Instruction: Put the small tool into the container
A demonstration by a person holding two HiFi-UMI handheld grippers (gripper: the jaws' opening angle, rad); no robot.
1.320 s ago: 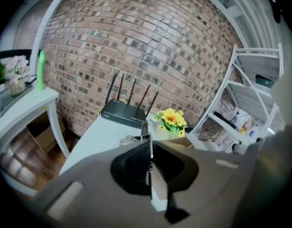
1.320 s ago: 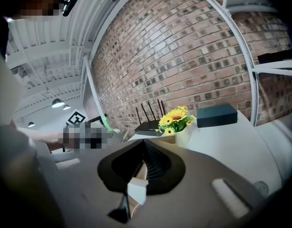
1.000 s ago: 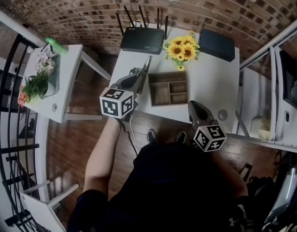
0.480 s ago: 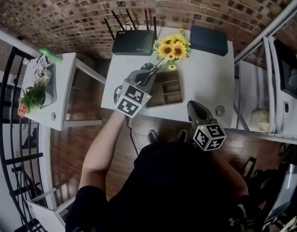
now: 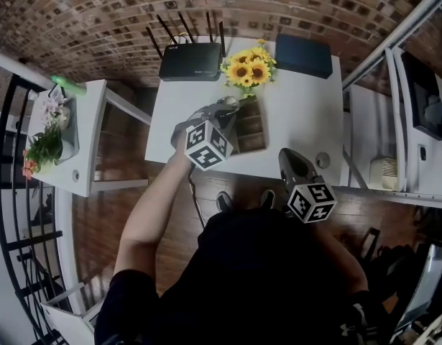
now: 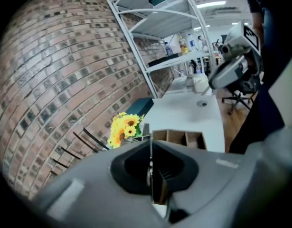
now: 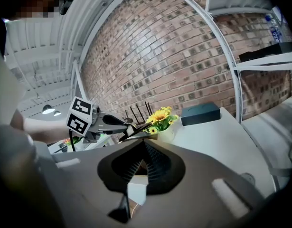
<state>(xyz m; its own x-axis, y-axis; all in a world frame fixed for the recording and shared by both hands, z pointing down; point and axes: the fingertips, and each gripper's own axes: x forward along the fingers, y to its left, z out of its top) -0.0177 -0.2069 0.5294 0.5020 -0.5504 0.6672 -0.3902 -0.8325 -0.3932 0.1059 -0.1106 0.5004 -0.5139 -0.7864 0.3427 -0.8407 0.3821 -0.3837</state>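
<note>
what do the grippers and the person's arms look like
The left tongs and right tongs are grey, rounded shells, each carrying a white cube with black square markers. A dark cable trails from the left one. The person wears a black short-sleeved top.

- The left gripper (image 5: 229, 112) has a grey moulded shell with a dark recess around ribbed black jaws.
- Its marker cube (image 5: 208, 144) has white faces printed with black square patterns.
- A thin black cable (image 5: 192, 192) runs from it.
- The right gripper (image 5: 286, 154) has the same grey shell and its own patterned cube (image 5: 312, 201).
- The person wears a black short-sleeved top (image 5: 264, 279) and dark shoes (image 5: 224, 202).
</note>
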